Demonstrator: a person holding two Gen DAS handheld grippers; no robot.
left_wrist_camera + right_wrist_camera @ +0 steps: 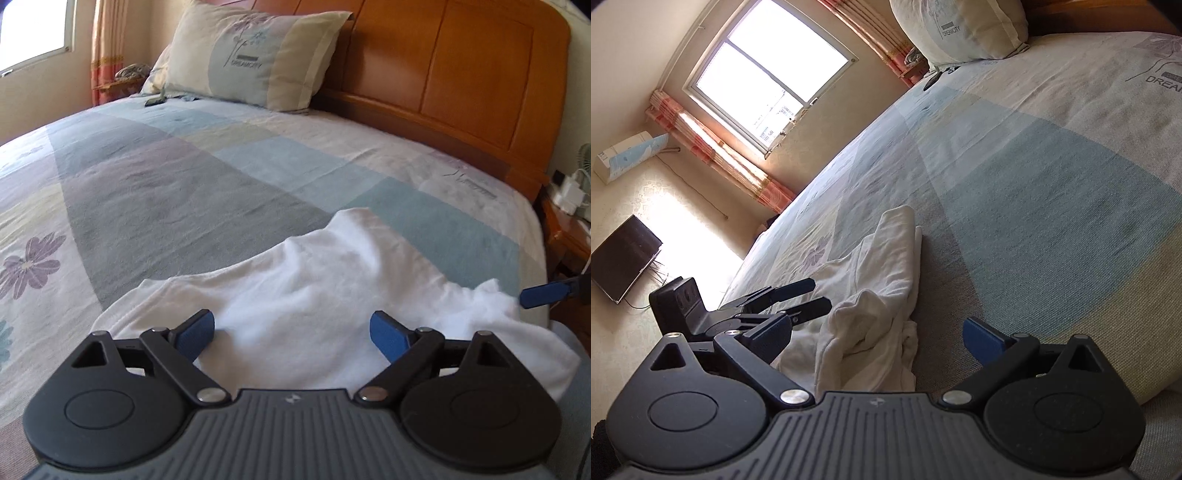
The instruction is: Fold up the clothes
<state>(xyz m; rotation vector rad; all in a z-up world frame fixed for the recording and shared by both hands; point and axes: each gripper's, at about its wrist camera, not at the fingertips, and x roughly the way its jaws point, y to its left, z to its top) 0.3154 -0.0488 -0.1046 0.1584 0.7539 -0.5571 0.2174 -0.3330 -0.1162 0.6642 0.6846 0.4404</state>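
Note:
A white garment (314, 295) lies crumpled on the patchwork bedspread (166, 177) near the bed's front right corner. My left gripper (291, 336) is open just above the garment's near edge, with cloth showing between its blue fingers and nothing clamped. In the right wrist view the same garment (875, 295) is bunched in folds, and my right gripper (877, 336) is open over its near end. The left gripper (809, 299) appears there from the side, hovering at the garment's left edge. One blue finger of the right gripper (546, 293) pokes in at the garment's right side.
A pillow (251, 51) leans on the wooden headboard (461, 74). A small dark device (155, 100) lies beside the pillow. A nightstand (569, 229) with a fan and chargers stands right of the bed. Window (768, 81), curtains, wall TV (624, 258) lie beyond the bed.

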